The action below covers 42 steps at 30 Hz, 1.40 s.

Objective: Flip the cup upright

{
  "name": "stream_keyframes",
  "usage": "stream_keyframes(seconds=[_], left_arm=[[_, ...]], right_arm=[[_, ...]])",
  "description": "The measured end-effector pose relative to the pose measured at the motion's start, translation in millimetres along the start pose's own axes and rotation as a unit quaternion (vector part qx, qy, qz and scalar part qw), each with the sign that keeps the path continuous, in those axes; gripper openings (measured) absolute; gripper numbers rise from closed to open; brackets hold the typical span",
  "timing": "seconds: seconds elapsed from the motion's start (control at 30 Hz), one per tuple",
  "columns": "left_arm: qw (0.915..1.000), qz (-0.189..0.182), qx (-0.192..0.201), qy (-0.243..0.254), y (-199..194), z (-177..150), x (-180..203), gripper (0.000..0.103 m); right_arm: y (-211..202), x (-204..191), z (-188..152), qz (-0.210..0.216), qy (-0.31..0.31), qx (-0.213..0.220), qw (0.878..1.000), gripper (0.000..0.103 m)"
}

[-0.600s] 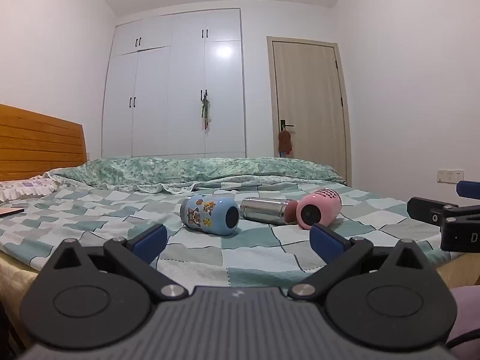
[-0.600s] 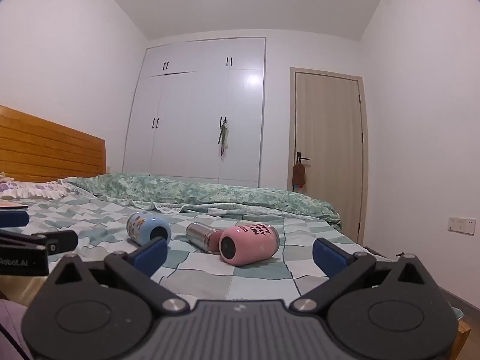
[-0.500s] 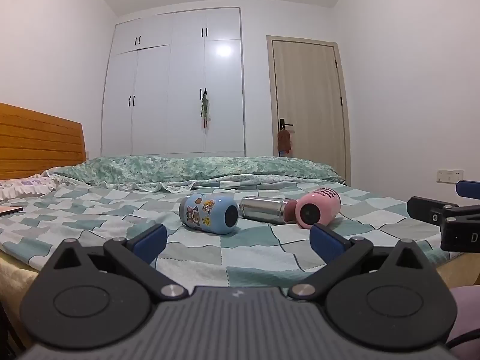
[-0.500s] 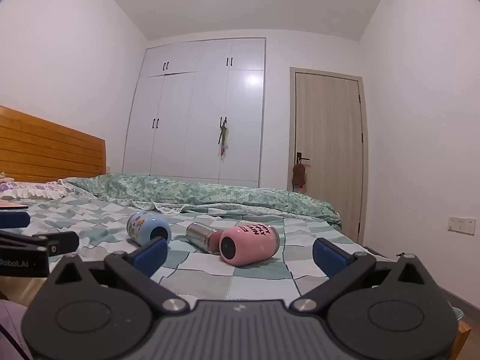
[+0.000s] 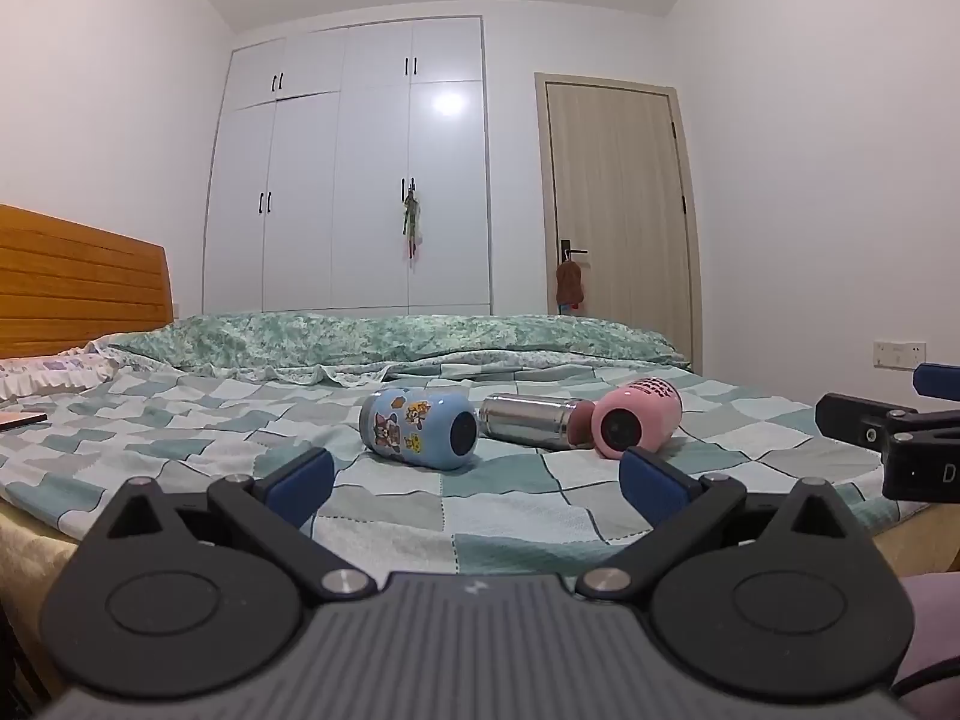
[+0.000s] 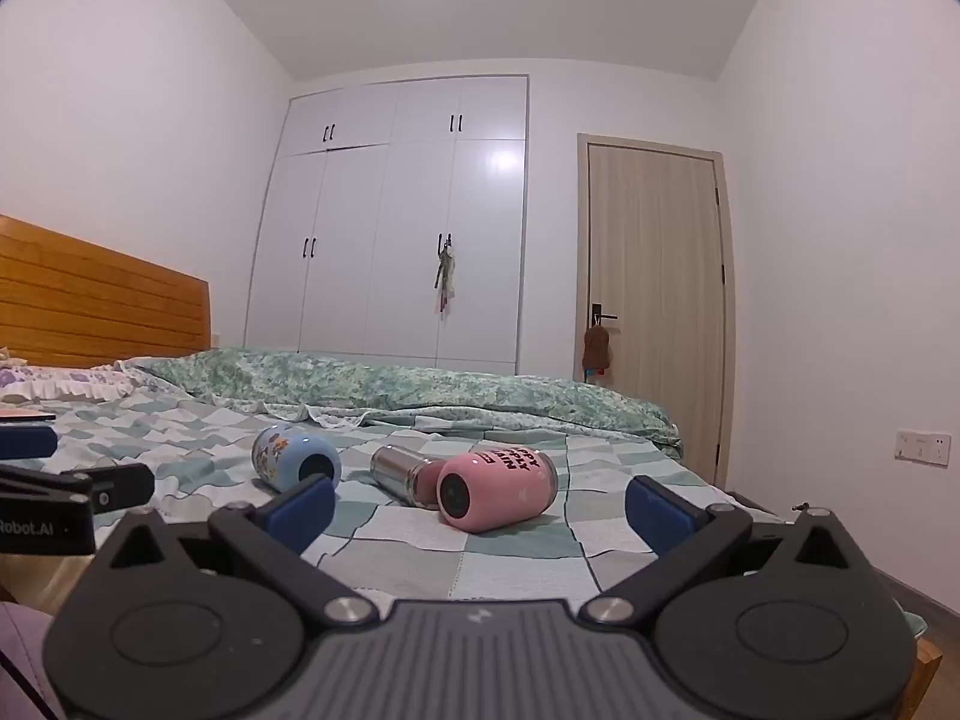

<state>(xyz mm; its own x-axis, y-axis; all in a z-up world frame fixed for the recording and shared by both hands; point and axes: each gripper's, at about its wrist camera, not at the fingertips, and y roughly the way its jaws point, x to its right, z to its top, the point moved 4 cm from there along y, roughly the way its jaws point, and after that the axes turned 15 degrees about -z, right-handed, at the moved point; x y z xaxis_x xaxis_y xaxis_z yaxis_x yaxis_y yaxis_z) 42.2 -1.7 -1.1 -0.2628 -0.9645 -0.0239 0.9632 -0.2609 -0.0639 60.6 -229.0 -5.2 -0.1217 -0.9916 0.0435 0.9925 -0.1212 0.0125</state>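
In the left wrist view, the left gripper (image 5: 474,483), a black two-finger unit with blue pads, sits nearest the camera with its jaws spread wide and nothing between them. In the right wrist view, the right gripper (image 6: 479,510), of the same build, is likewise released and empty. Both units hover at the near edge of the bed (image 5: 516,516), which is covered by a green-and-white checkered sheet. Three cups lie on their sides on this sheet, near the middle, ahead of both grippers and apart from them. The light blue cylindrical cup with cartoon stickers (image 5: 419,429) lies on the left, its dark end facing the cameras. The polished stainless-steel cup (image 5: 528,420) lies in the middle, just beside the blue one. The pink cup with black lettering (image 5: 636,423) lies on the right, touching the steel cup's end. Beyond the cups, a green floral quilt (image 5: 390,339) runs across the far side of the bed. A slatted wooden headboard (image 5: 78,294) stands at the left. White wardrobe doors (image 5: 360,180) and a beige door (image 5: 618,210) fill the far wall.
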Motion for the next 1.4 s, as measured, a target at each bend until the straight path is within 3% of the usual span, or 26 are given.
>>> stream_keyframes(seconds=[1.4], left_arm=[[1.0, 0.0, 0.003, -0.002, -1.5, -0.8, -0.4, 0.103]], right_arm=[[6.6, 1.3, -1.2, 0.0, 0.001, -0.001, 1.0, 0.103]])
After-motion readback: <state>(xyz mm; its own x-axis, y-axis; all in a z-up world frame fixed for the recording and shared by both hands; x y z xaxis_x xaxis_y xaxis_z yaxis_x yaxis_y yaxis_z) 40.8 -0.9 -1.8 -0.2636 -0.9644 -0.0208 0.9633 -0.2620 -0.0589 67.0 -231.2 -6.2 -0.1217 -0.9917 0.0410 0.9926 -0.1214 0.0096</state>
